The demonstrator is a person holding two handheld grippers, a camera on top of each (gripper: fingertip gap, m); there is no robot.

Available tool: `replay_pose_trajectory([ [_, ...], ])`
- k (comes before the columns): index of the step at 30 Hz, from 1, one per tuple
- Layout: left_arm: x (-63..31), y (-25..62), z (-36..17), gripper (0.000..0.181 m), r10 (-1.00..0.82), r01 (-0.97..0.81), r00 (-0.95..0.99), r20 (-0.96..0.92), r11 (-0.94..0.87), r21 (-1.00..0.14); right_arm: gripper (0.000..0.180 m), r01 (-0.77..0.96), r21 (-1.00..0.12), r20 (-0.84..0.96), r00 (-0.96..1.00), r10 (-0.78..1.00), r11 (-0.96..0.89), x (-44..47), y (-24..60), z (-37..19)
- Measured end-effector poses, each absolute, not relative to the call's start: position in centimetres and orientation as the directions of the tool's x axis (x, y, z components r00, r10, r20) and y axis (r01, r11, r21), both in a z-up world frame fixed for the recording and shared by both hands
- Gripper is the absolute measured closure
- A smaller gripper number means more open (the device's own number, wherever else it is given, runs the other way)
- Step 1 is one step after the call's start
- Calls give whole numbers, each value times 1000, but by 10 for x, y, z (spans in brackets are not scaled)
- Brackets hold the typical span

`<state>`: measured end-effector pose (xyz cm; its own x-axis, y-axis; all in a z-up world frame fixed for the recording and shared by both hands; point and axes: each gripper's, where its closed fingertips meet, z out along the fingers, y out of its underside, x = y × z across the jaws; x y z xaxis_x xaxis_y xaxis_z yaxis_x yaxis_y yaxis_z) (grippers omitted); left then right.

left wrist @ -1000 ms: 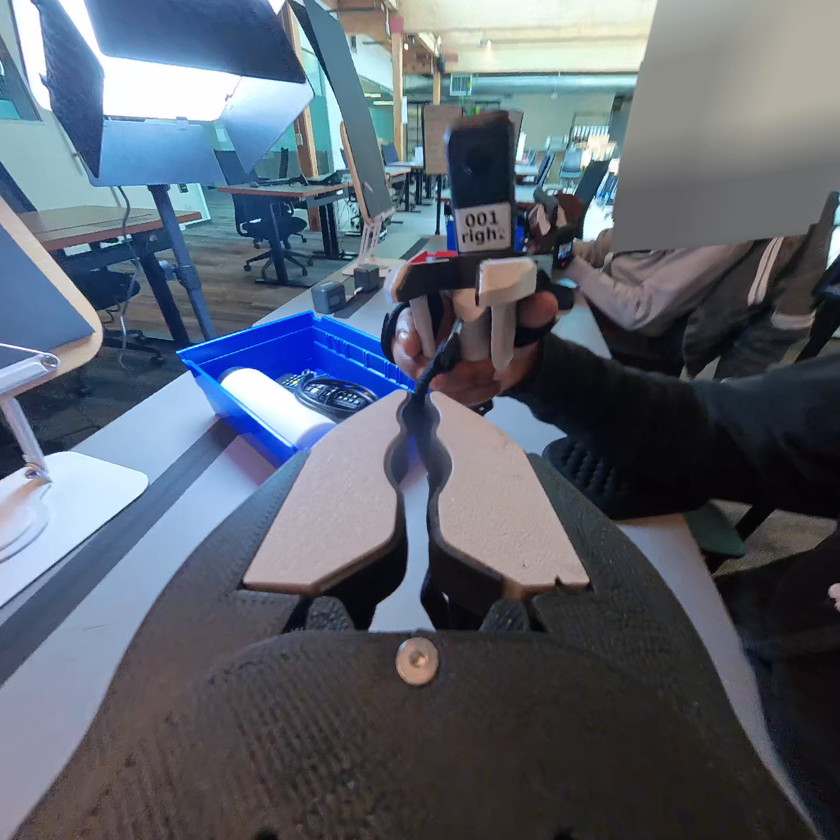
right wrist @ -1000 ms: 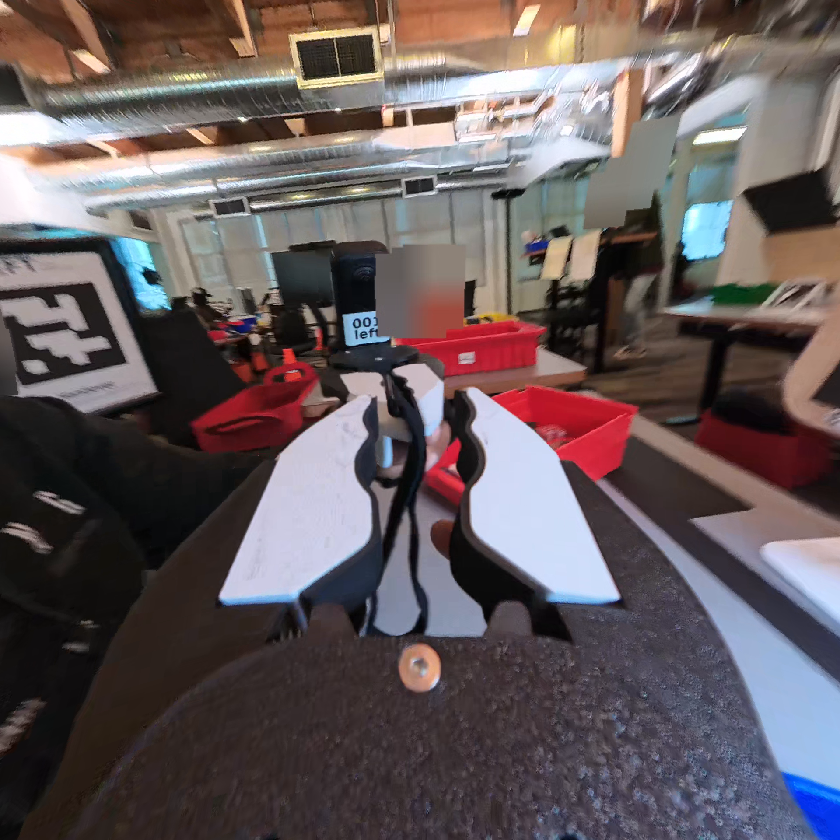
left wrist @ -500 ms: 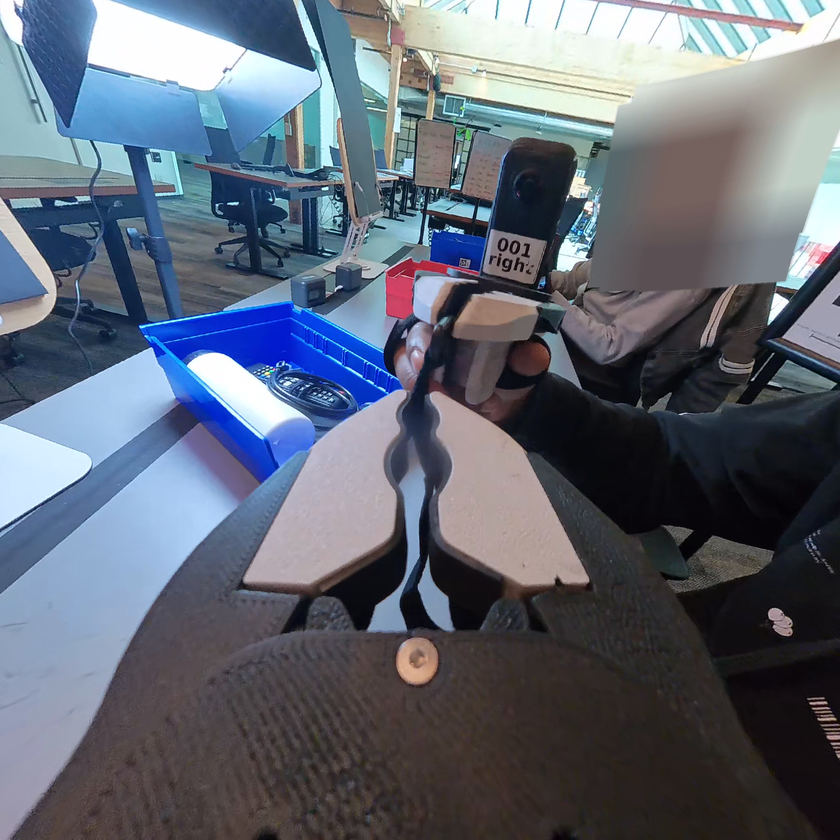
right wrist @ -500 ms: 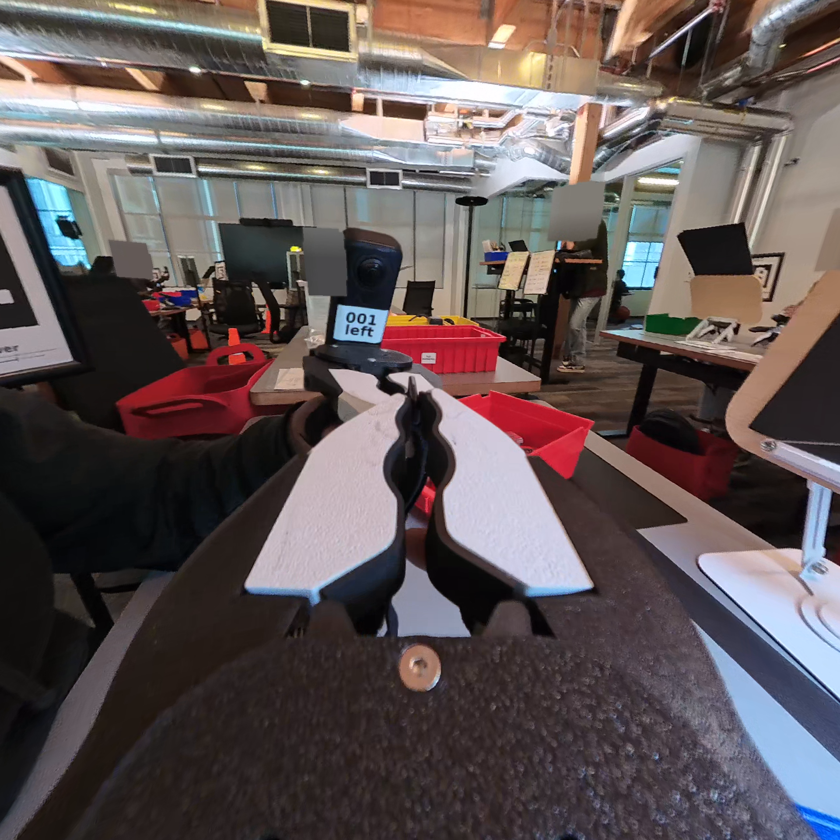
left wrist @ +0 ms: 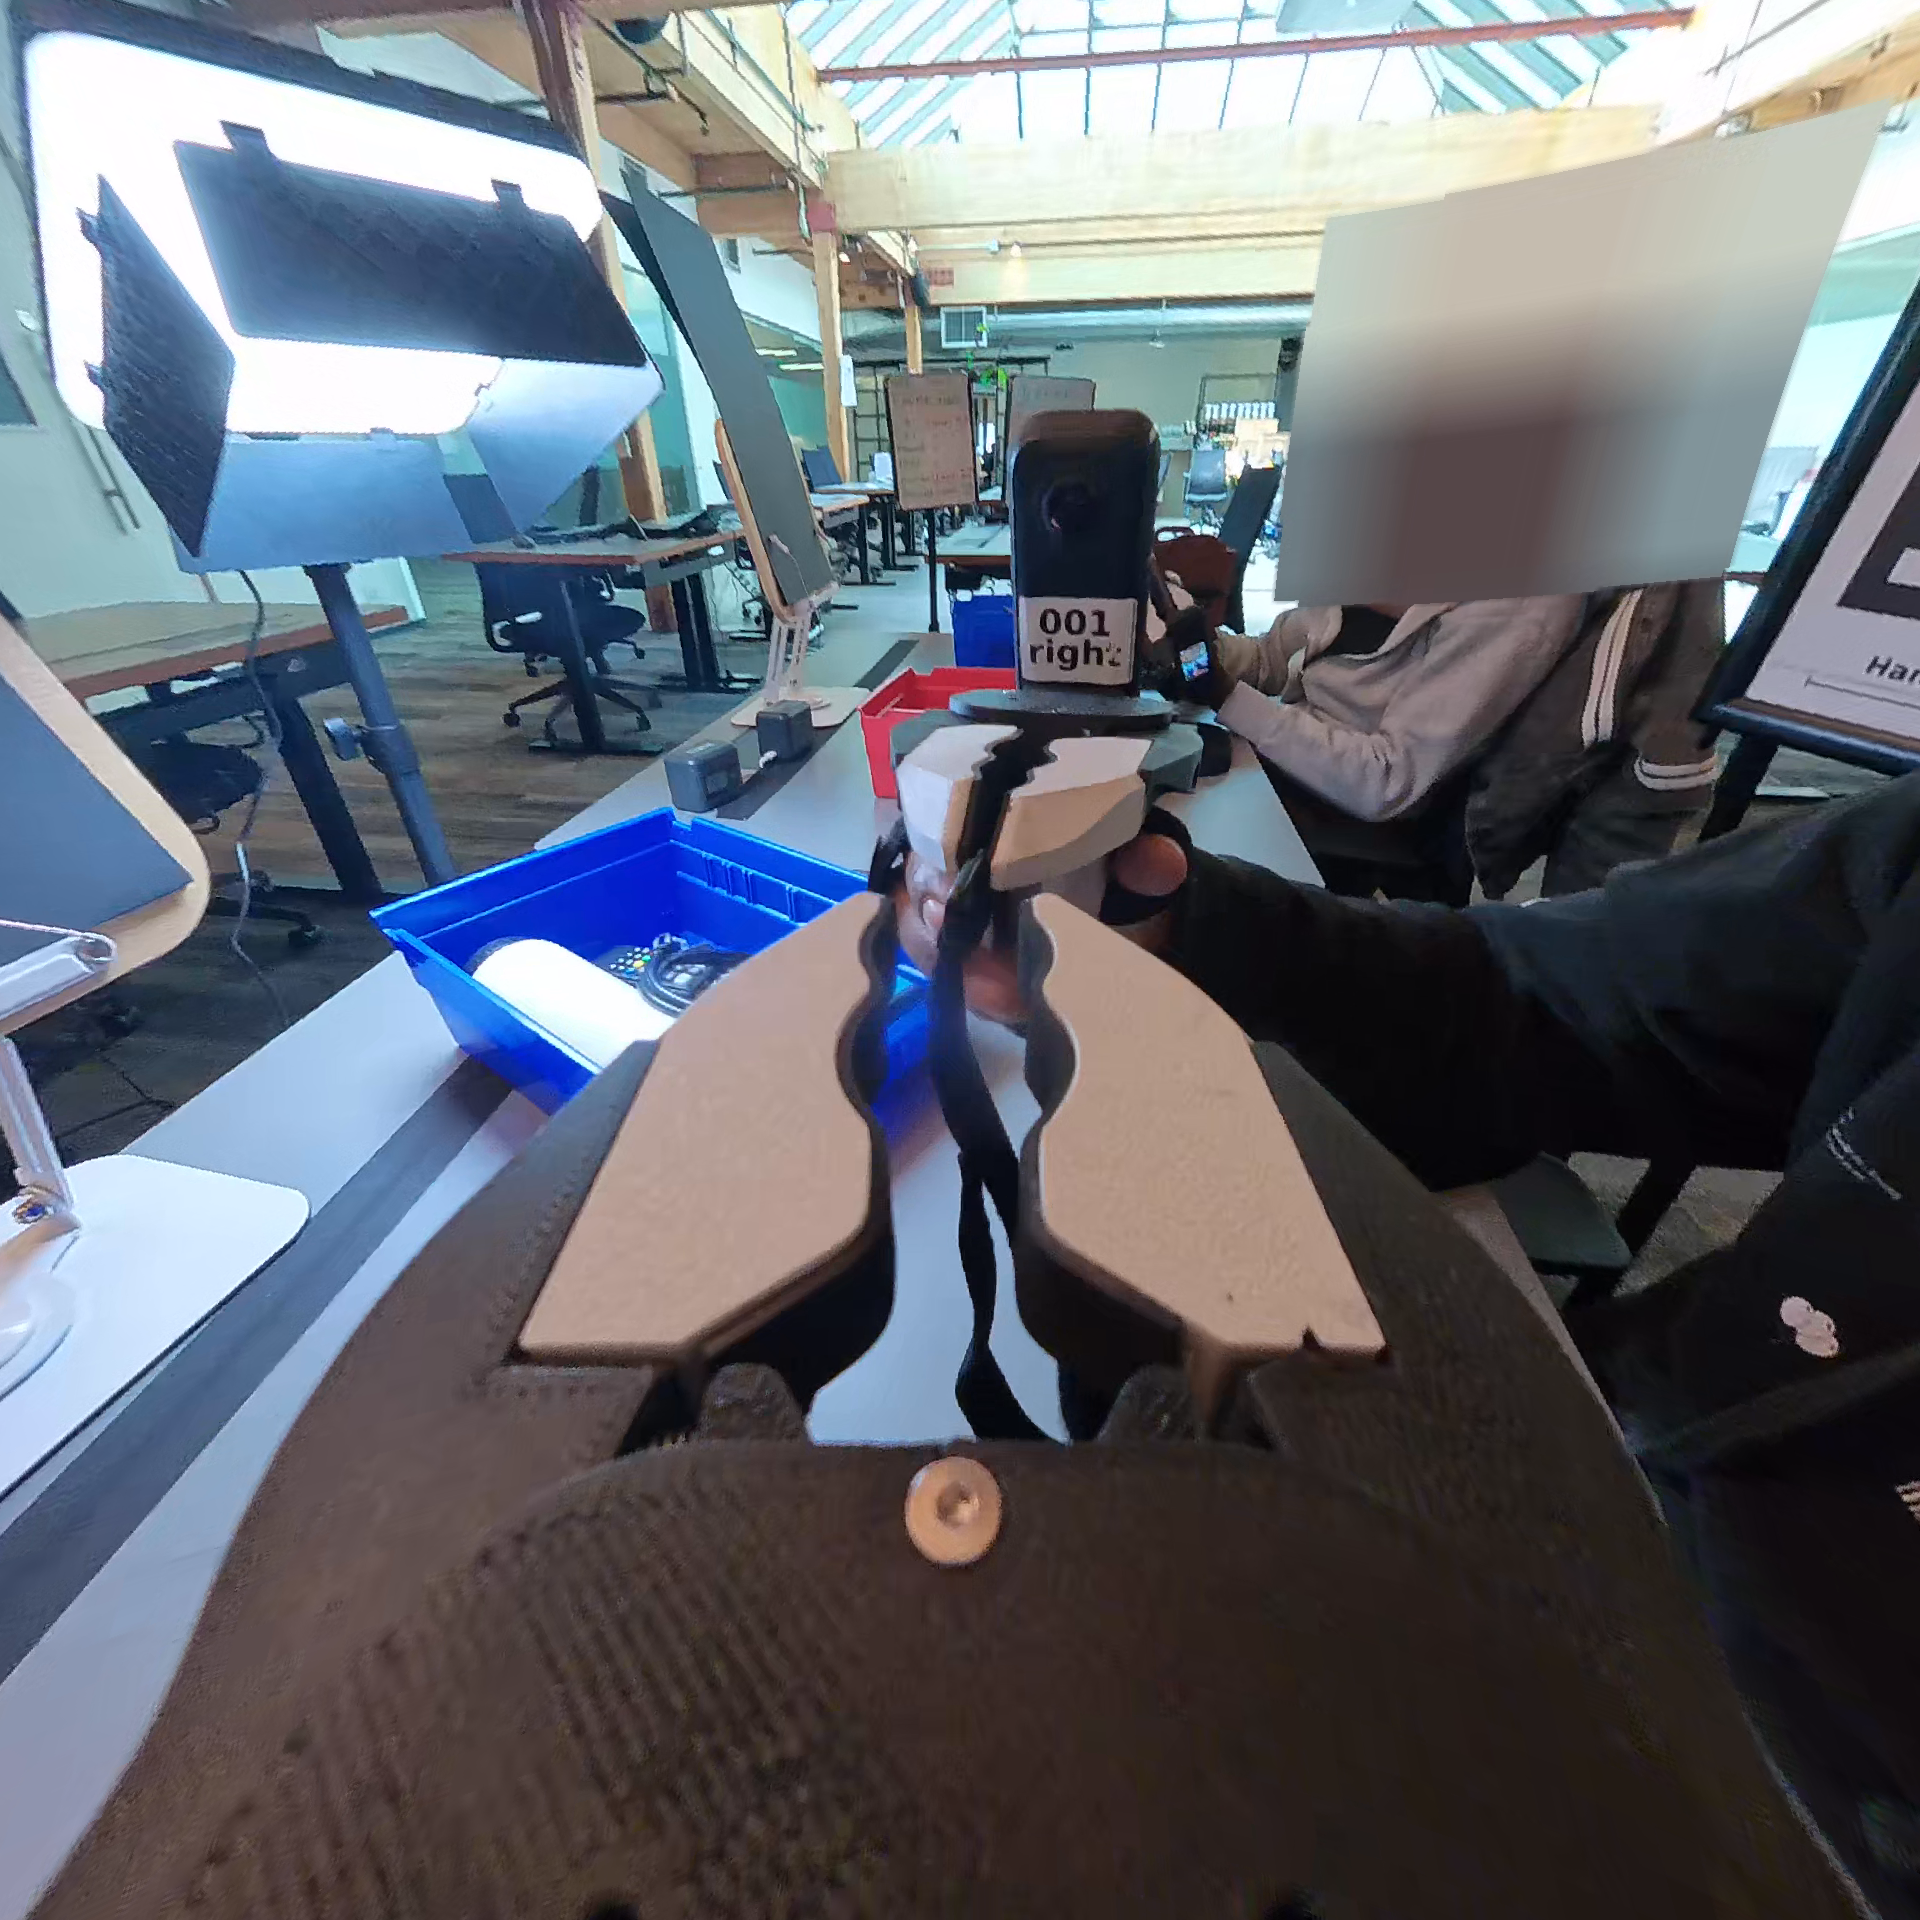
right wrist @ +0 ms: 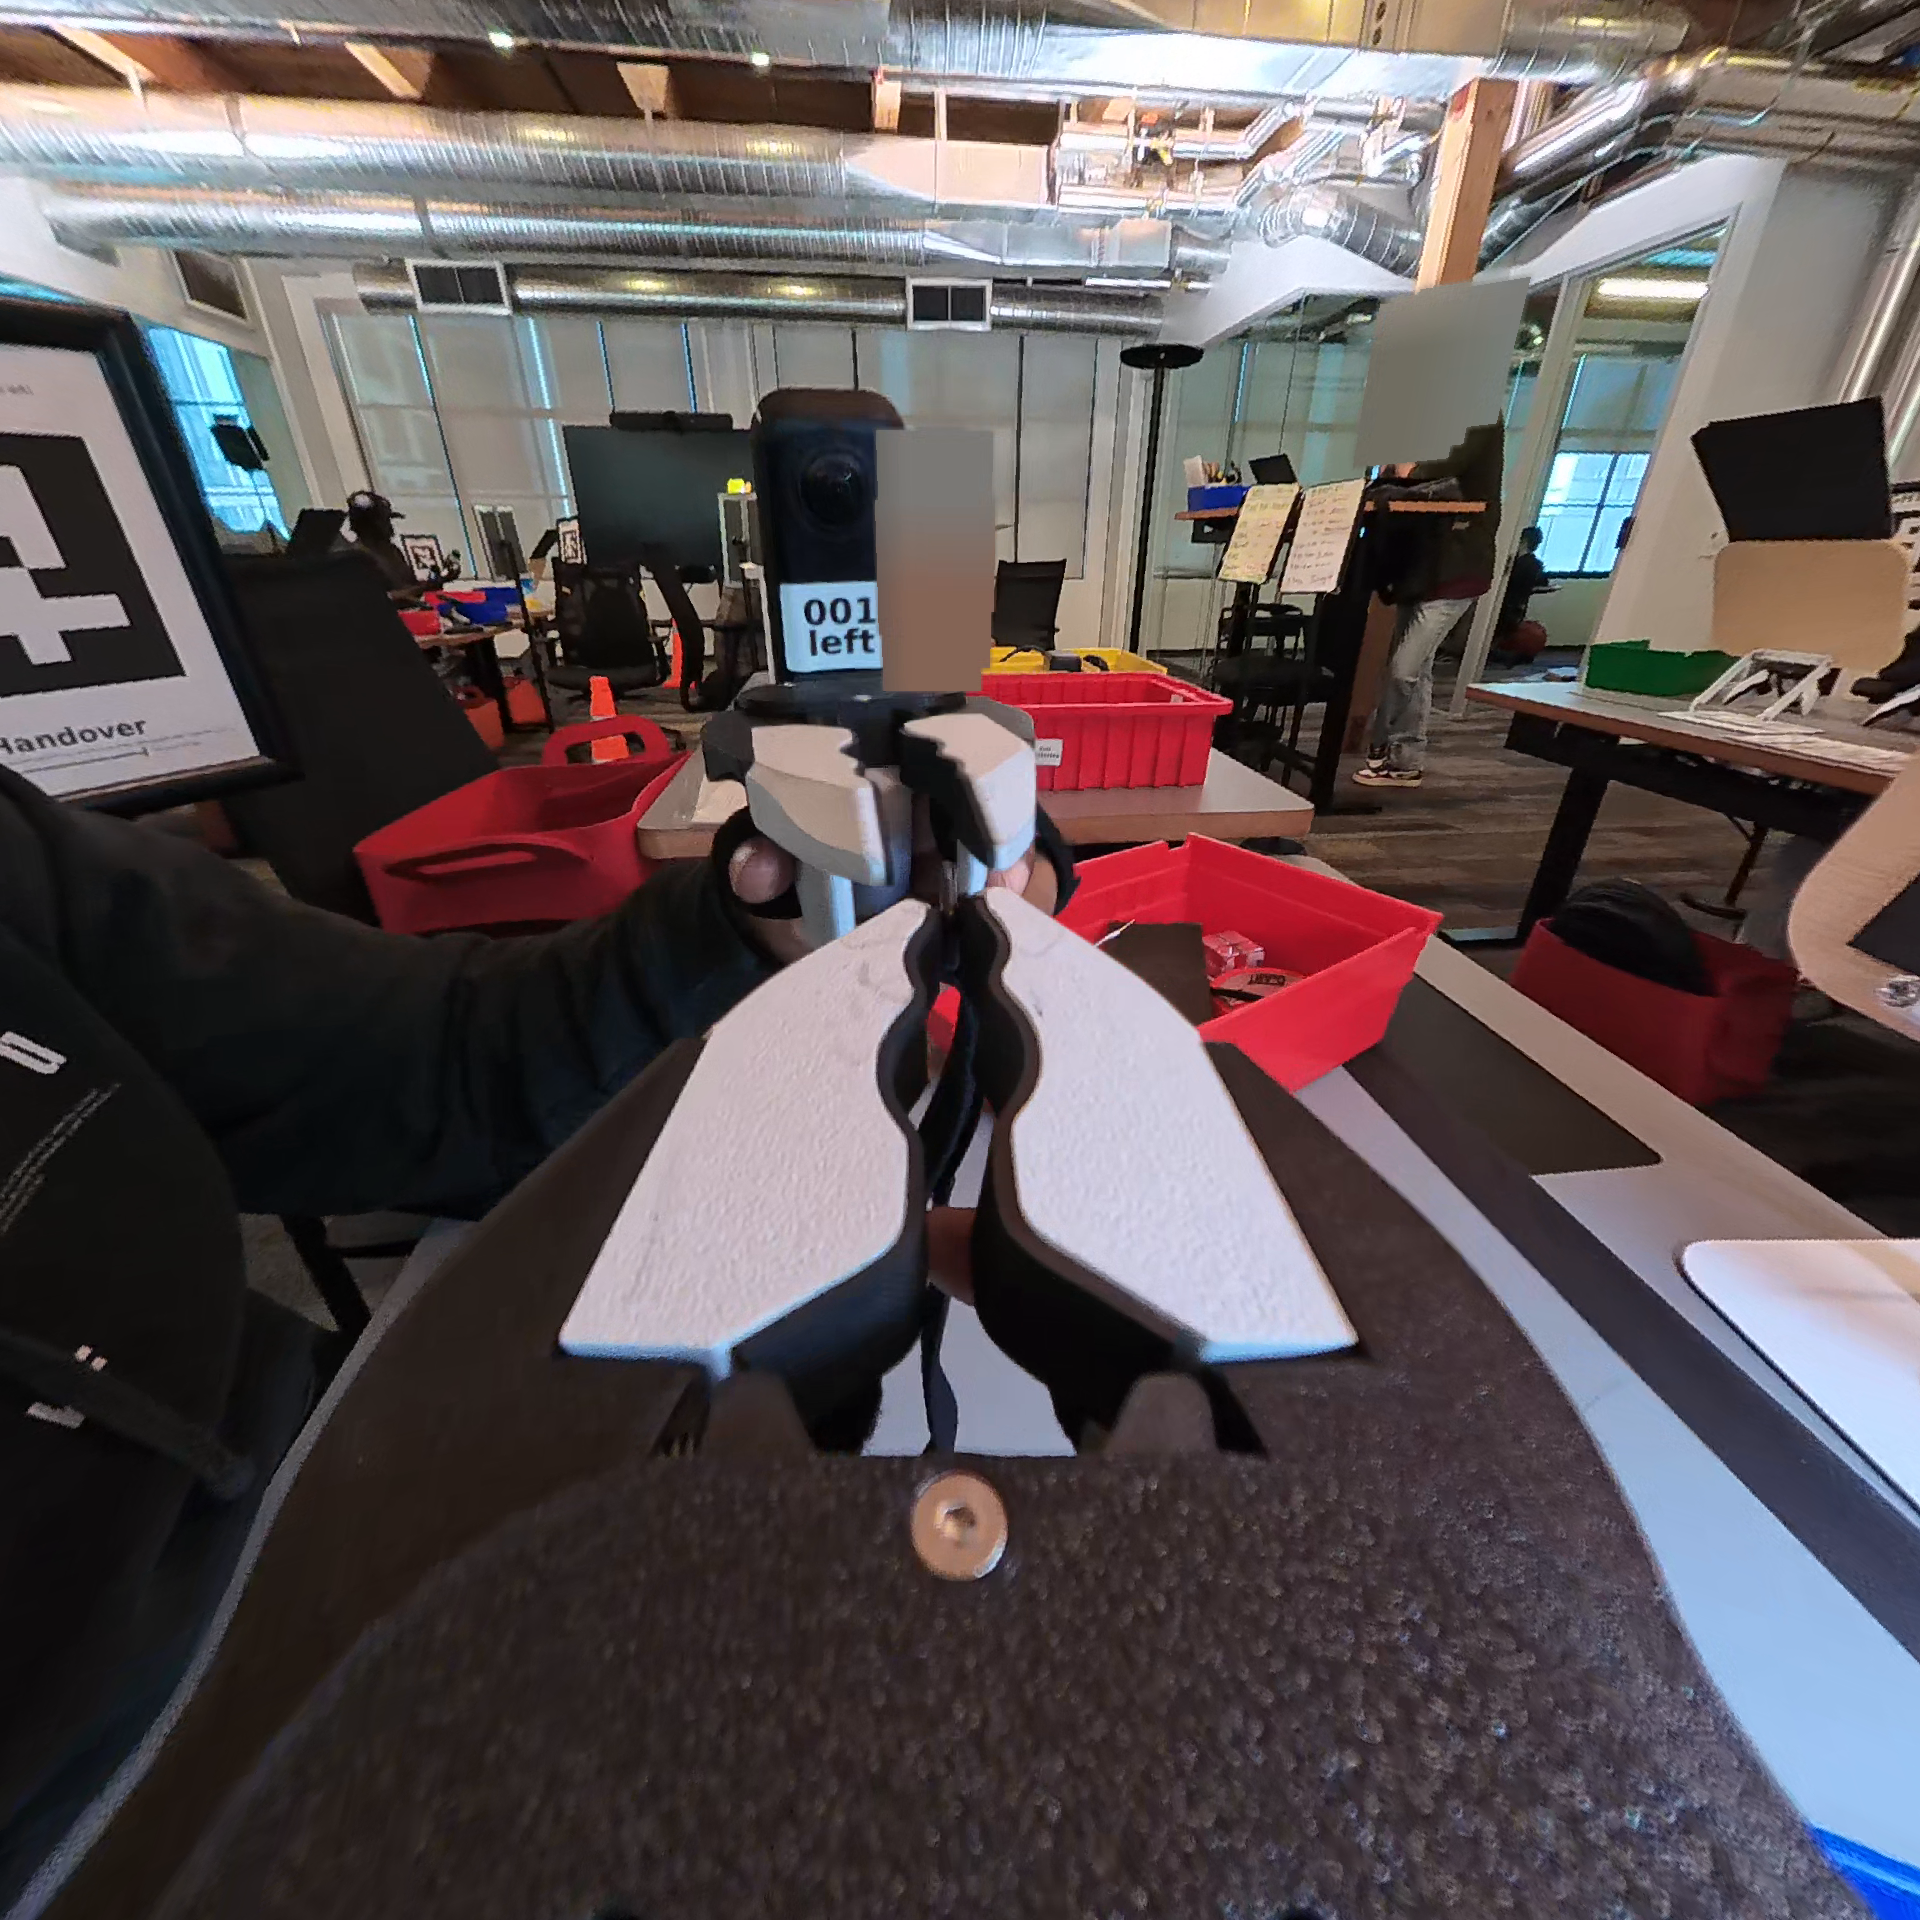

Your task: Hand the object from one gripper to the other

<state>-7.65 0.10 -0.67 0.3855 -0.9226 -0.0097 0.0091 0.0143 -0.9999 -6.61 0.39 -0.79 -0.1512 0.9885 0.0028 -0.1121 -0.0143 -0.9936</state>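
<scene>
The object is a thin black strap [left wrist: 961, 1091] that runs between the two grippers, which face each other tip to tip above the grey table [left wrist: 312, 1122]. My left gripper [left wrist: 956, 914] is open, and the strap hangs loose through the gap between its fingers. My right gripper [right wrist: 948, 920] is shut on the strap [right wrist: 951, 1101] near its fingertips. In the left wrist view the right gripper [left wrist: 1003, 800] shows farther off in a gloved hand, clamped on the strap's upper end. In the right wrist view the left gripper [right wrist: 888, 790] shows with its fingers apart.
A blue bin [left wrist: 457, 987] with a white roll and cables sits left of the grippers. A red bin [right wrist: 1320, 1029] stands on the table behind the left gripper. White stand bases [left wrist: 135, 1268] rest at the table edge. A seated person [left wrist: 1455, 707] is beyond. Both grippers' tips are close together, under 4 cm apart.
My left gripper has opened and let go of the strap. My right gripper, open a second ago, closed on the strap and still holds it.
</scene>
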Motion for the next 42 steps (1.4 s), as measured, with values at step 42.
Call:
replay_pose_trajectory([
  [42, -173, 29, 4, 138, -757, 57, 653, 37, 0, -998, 176, -7, -974, 201, 424, 883, 225, 27, 115, 48],
])
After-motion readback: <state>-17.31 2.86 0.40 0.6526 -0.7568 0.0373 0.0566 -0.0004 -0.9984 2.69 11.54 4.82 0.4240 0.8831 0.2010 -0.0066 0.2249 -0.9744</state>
